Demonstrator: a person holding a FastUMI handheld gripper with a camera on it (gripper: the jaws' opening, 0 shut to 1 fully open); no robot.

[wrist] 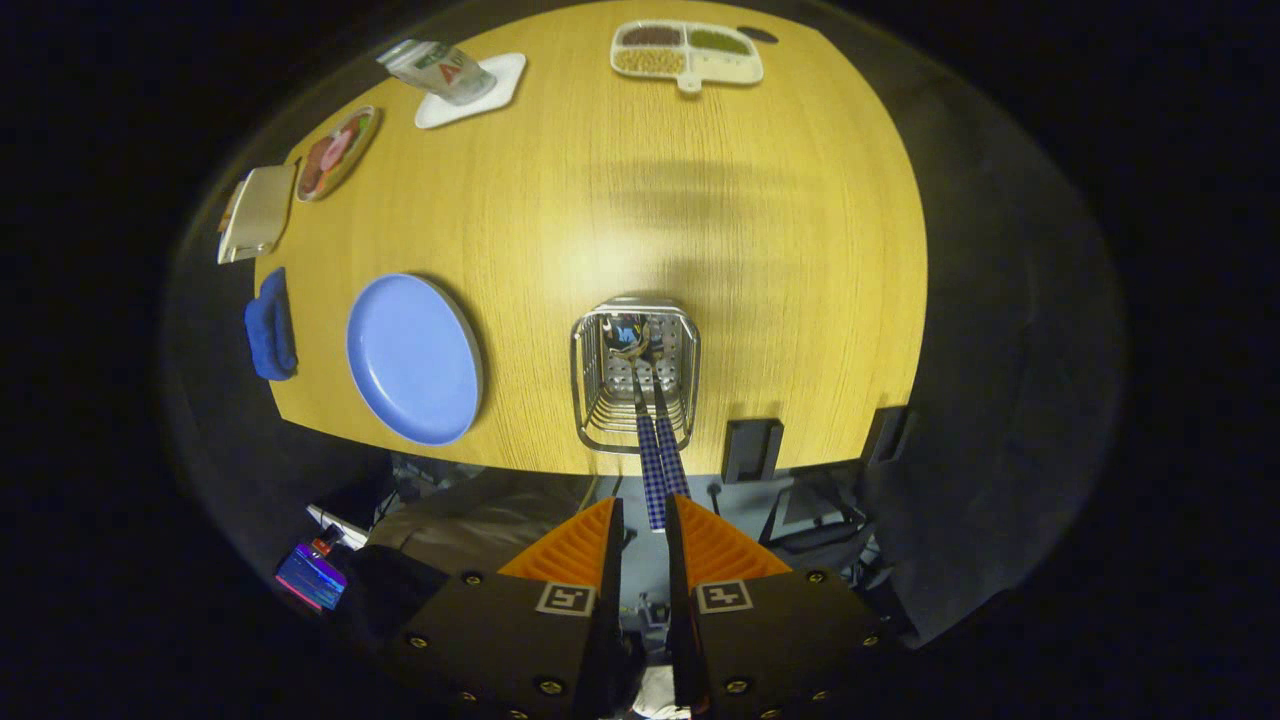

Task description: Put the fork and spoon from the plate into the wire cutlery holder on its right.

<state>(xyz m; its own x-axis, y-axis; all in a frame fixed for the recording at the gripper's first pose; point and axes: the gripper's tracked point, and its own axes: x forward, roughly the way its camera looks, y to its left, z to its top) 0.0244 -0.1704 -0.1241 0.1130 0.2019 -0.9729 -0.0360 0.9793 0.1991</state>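
Standing in the wire cutlery holder, two checked handles reach the narrowly parted hand-held gripper.

1. A wooden table carries everything.
2. A divided tray of beans and grains sits at its far edge.
3. A can lies tipped on a white dish near the far left corner.
4. A patterned saucer, a tan box and a blue cloth line the left edge.
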